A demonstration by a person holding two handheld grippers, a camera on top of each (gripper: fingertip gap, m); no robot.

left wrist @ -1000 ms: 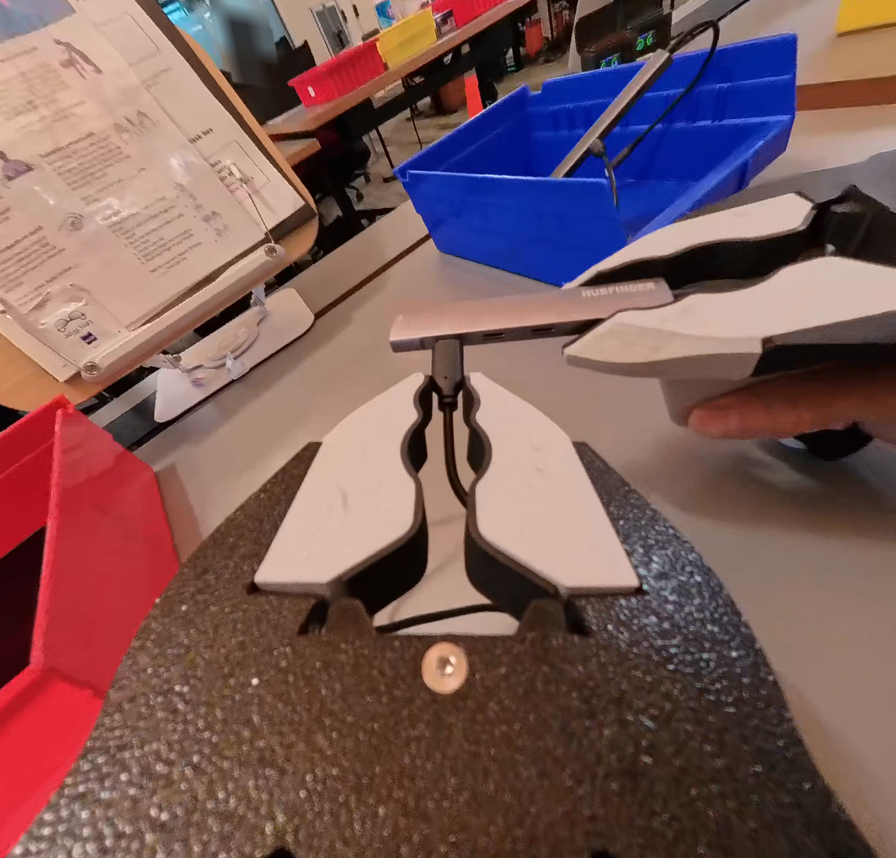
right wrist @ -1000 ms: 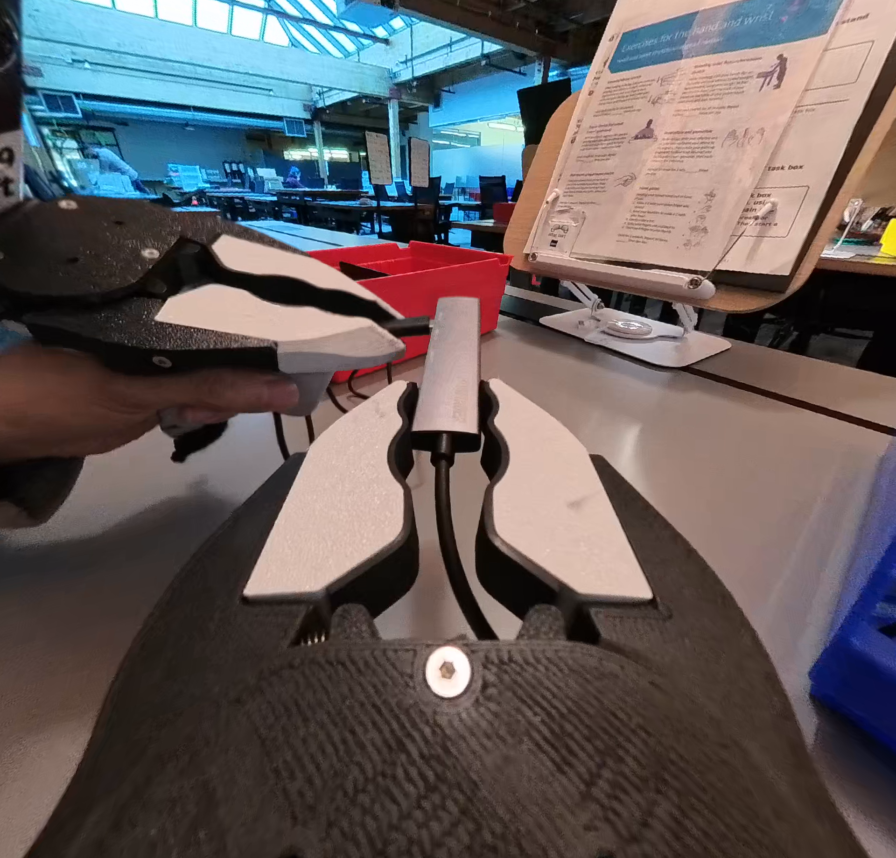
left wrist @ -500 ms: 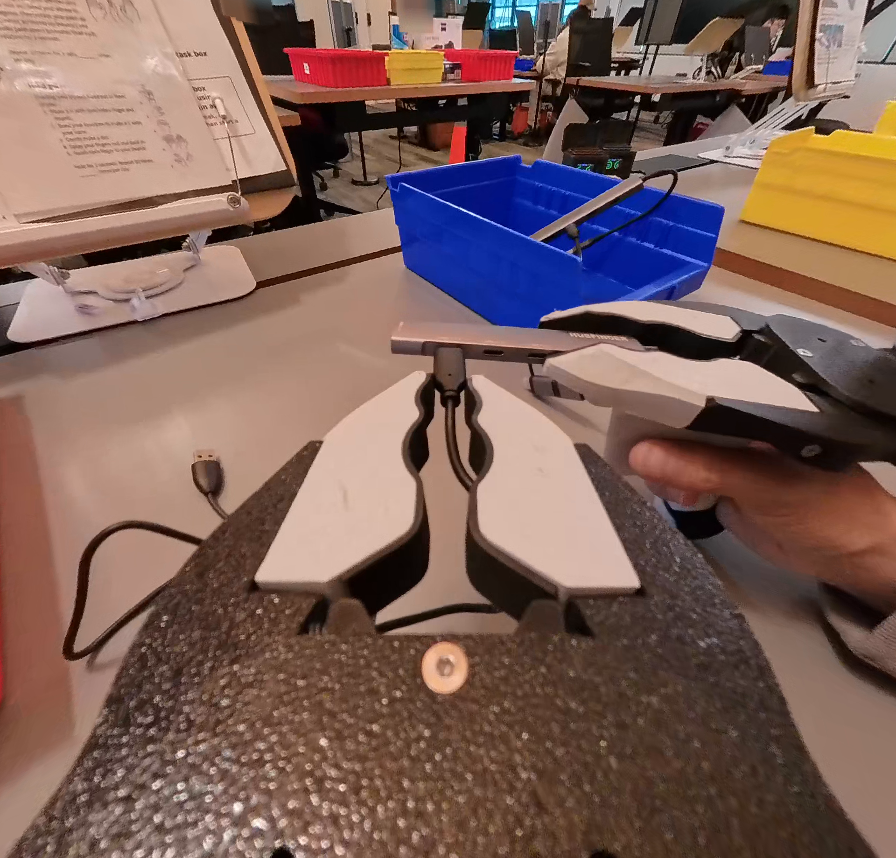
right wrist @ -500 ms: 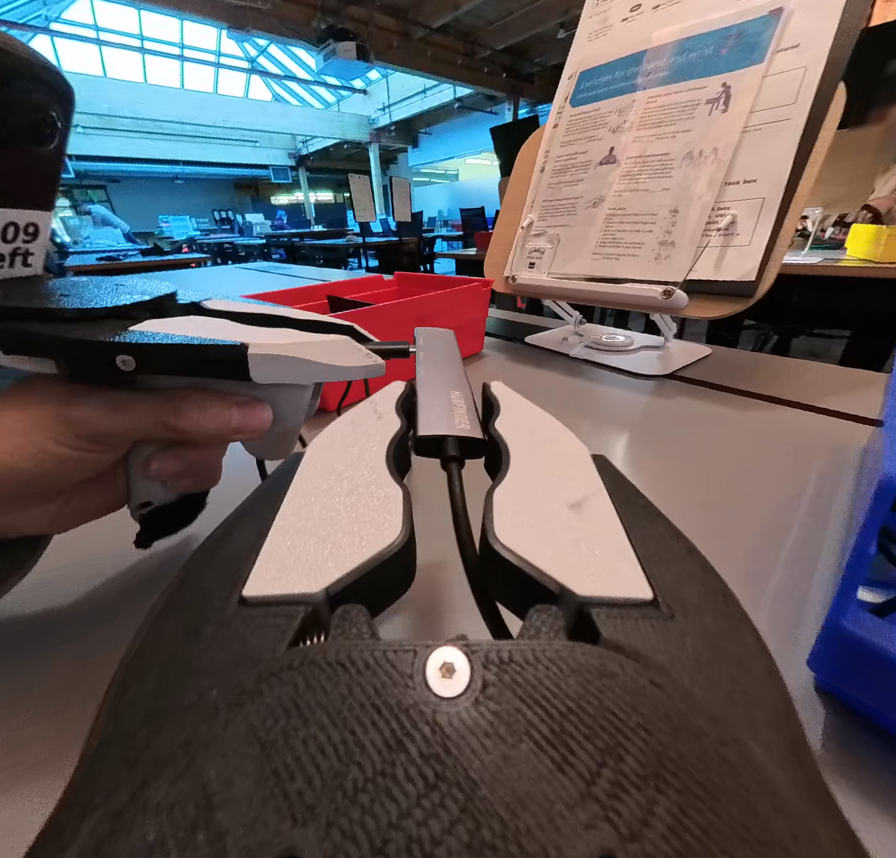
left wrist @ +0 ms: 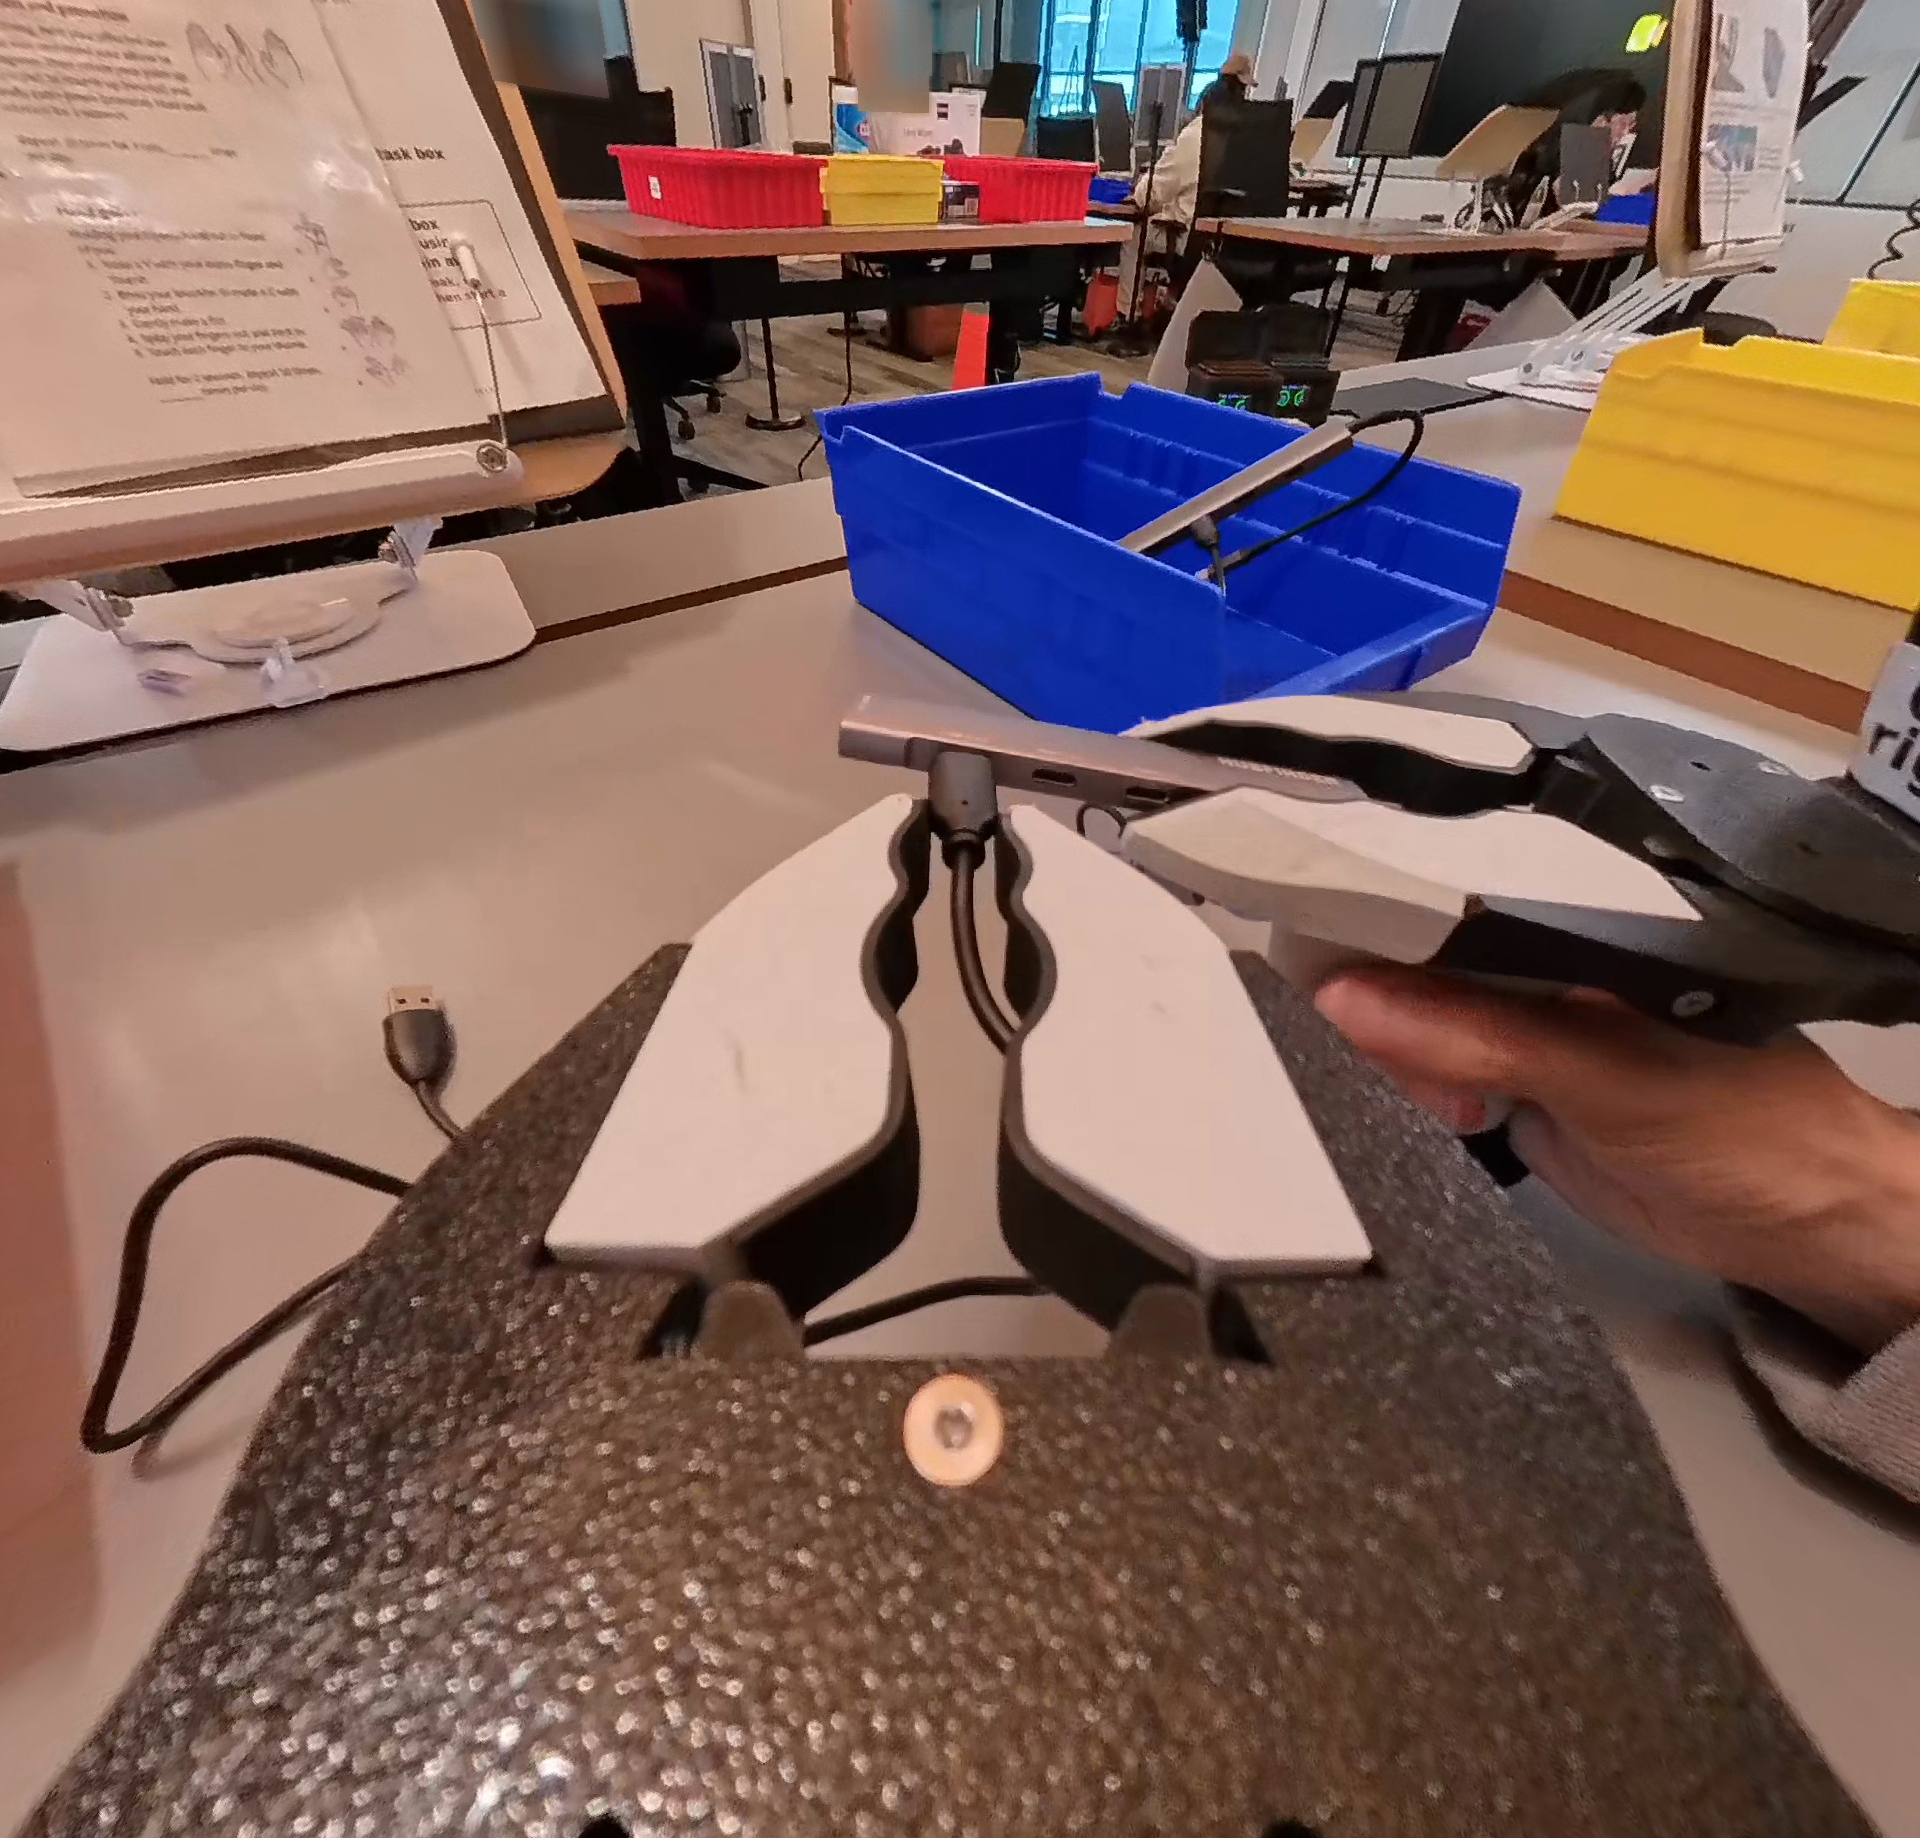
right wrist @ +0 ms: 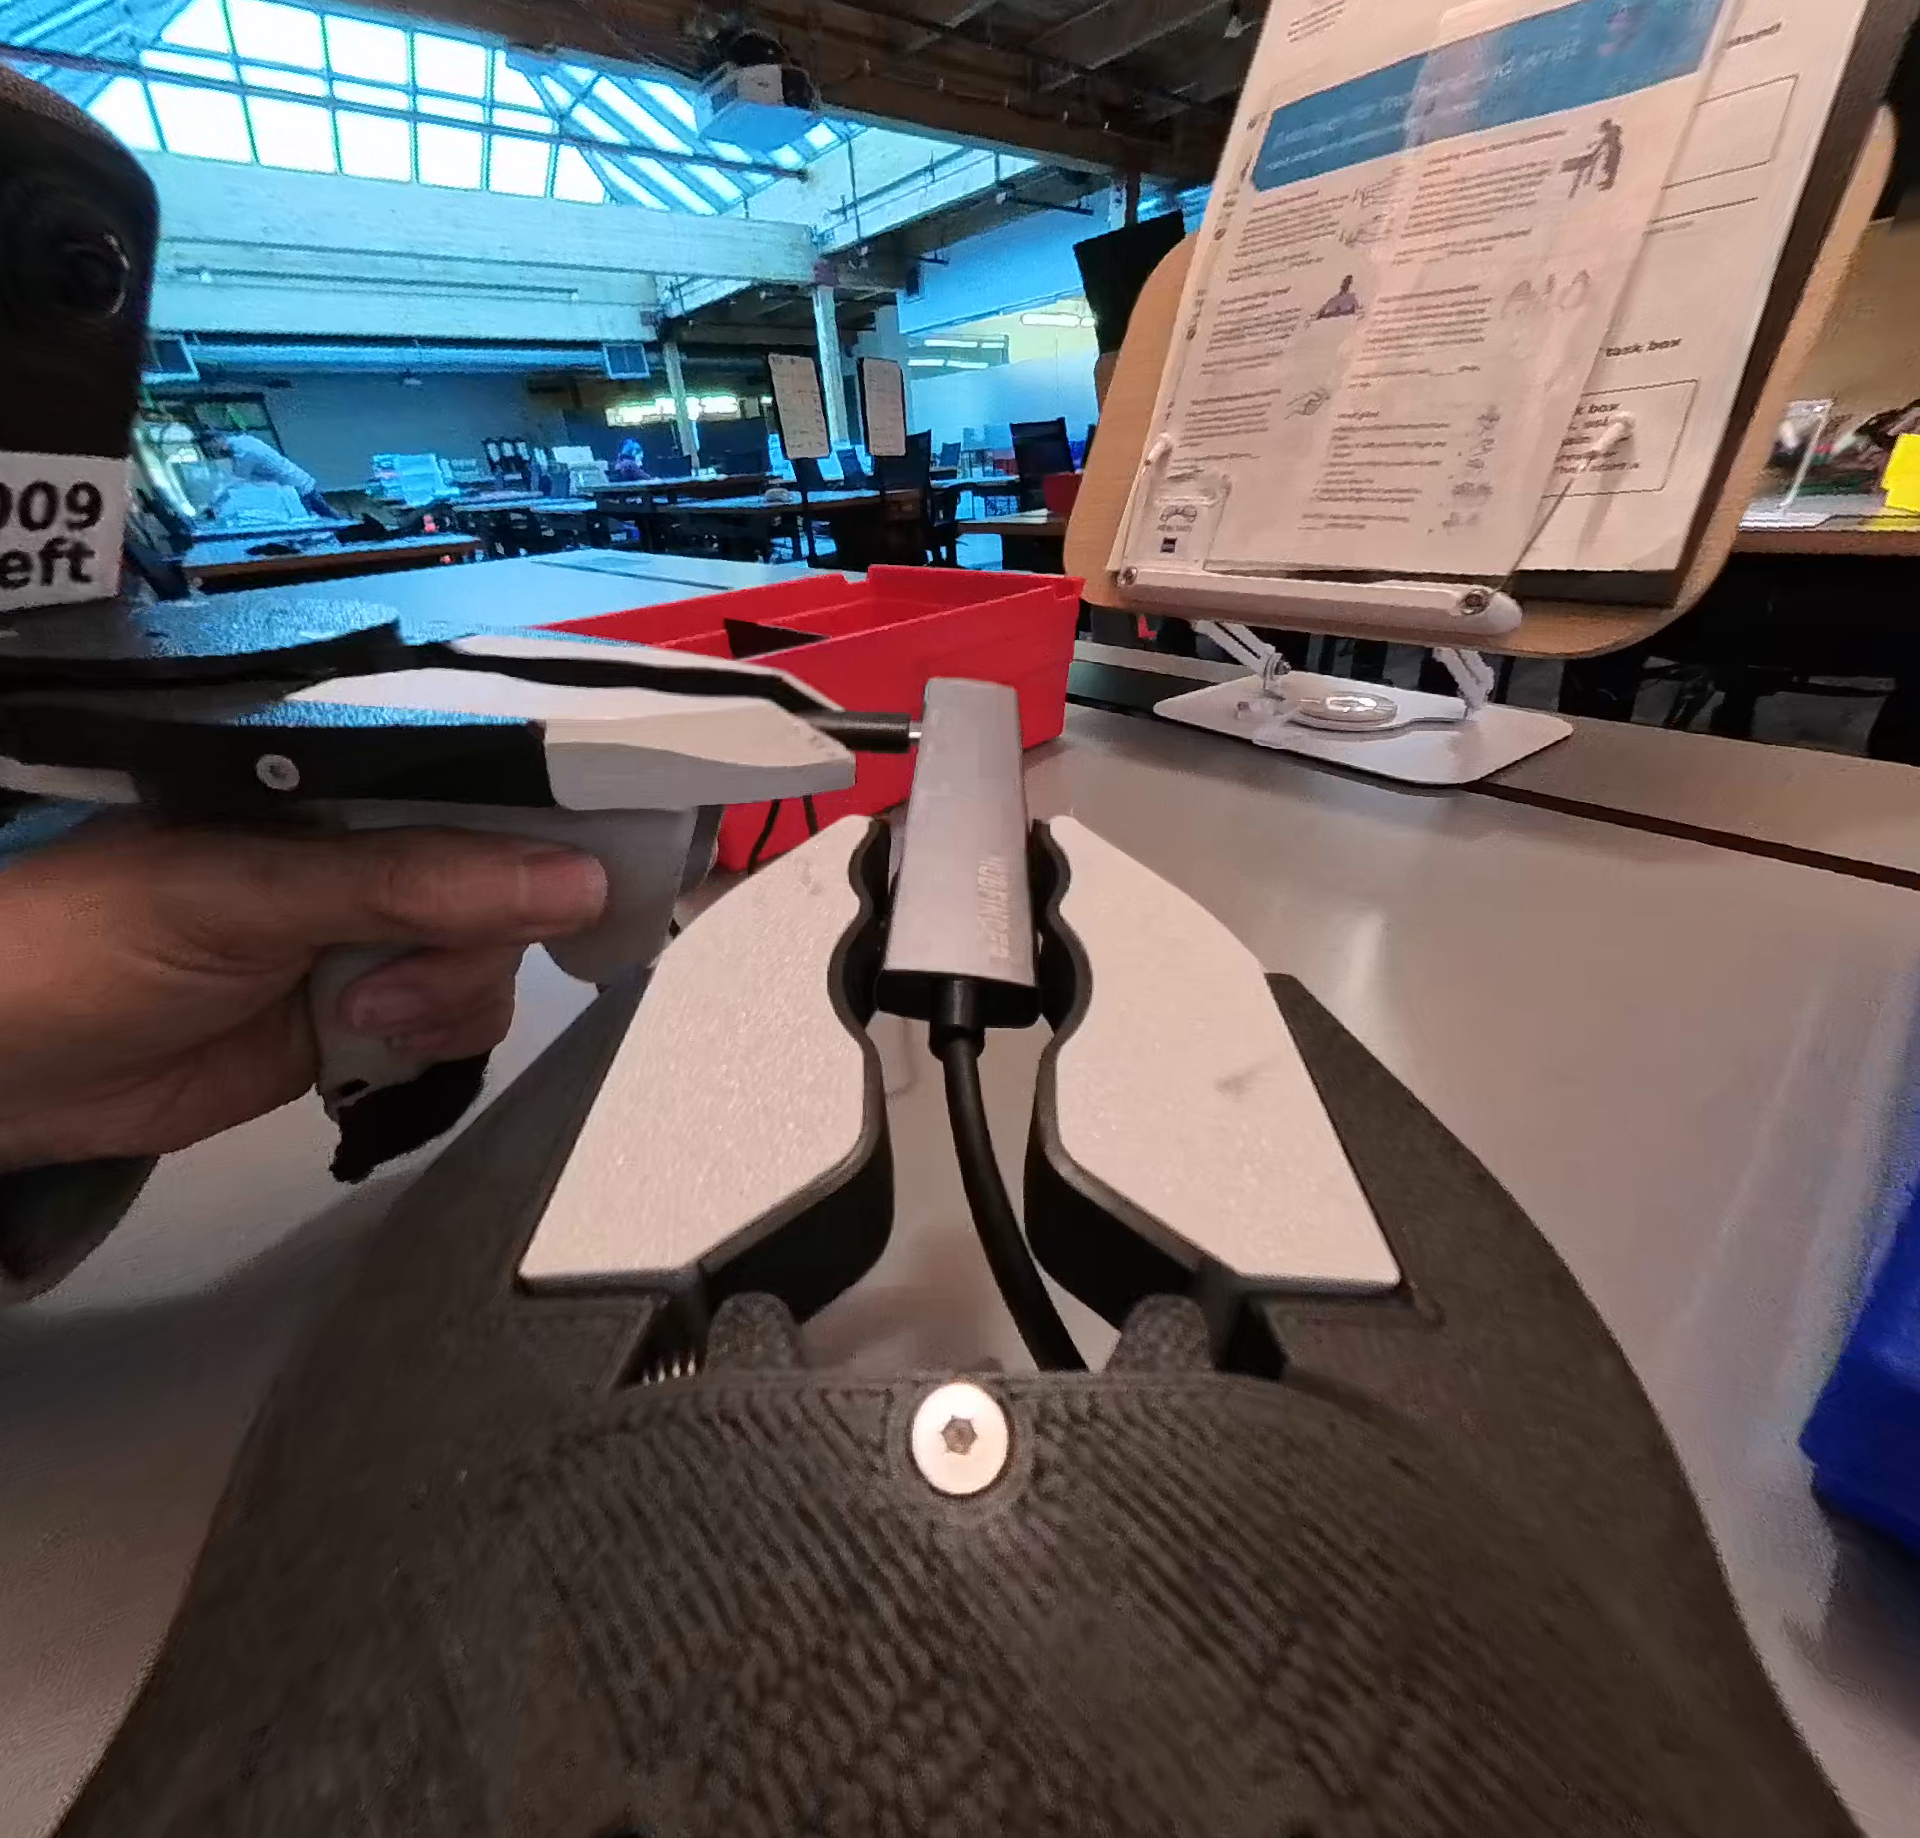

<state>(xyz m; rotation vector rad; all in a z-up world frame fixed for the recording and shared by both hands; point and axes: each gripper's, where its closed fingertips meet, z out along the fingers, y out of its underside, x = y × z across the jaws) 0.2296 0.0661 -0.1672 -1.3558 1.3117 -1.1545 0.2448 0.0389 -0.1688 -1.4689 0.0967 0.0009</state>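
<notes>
A grey table (left wrist: 436,853) spreads bare toward its far edge, where a paper stand (left wrist: 281,635) and a blue bin (left wrist: 1039,583) sit well apart. Above its open middle, the right gripper (right wrist: 961,853) is clenched on a slim grey hub (right wrist: 961,832). The left gripper (left wrist: 961,832) pinches the black cable plug (left wrist: 964,801) seated in the hub's side.

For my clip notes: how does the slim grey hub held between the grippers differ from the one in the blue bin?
The held slim grey metal hub lies level above the grey table, clamped at one end by the right gripper; the slim grey hub in the blue plastic bin leans tilted on a divider, ungripped. The held hub has a black plug, pinched by the left gripper, in its side. Both are slim grey bars with black cables.
</notes>
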